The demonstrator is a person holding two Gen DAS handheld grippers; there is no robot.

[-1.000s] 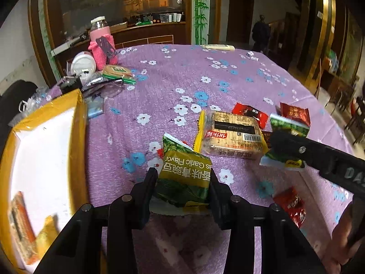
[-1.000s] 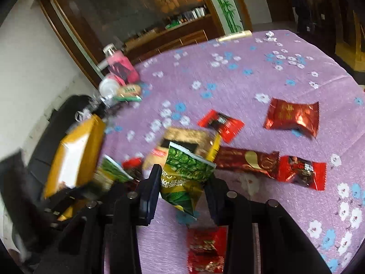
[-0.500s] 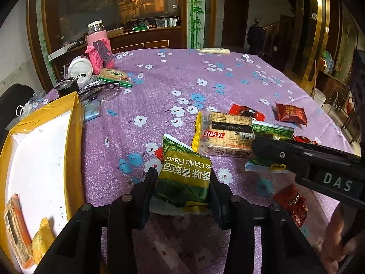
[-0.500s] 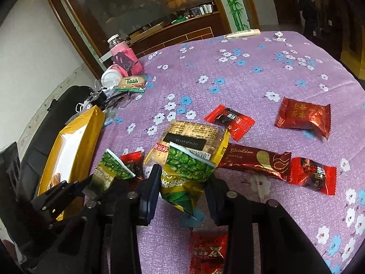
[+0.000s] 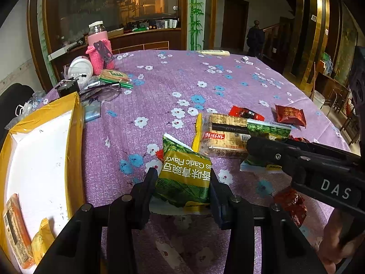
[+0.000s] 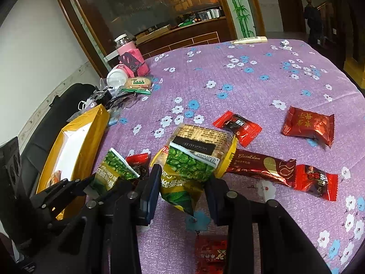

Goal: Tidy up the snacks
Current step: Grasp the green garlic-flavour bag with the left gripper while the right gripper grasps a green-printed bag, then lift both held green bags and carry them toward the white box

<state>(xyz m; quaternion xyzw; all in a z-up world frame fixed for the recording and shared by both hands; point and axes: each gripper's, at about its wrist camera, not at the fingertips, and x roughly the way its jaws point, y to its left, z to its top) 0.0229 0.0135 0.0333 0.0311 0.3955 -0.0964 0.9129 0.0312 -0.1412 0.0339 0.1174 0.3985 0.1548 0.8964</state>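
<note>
Left wrist view: a green pea packet (image 5: 184,180) is clamped between the pads of the left gripper (image 5: 183,187), lifted just above the purple flowered table (image 5: 173,80). The jaws are narrowed only as far as the packet's width, so the bag is pinched at its sides with its printed face up. A yellow-rimmed tray (image 5: 75,137) is set at the table's left edge, and two snacks are already laid in its near corner; it is judged to be the collecting place, which would explain why the packet is held clear of the cloth, not resting on it. In the right wrist view a second green pea packet (image 6: 189,171) is gripped by the right gripper (image 6: 182,189), its jaws drawn in tighter, the bag creased and hanging to a point below. It is held near a biscuit pack (image 6: 203,137), beside a long brown chocolate bar (image 6: 260,166) and several red candy wrappers (image 6: 308,123) scattered to the right, not yet sorted. Both packets appear ready to be carried to the tray.
</note>
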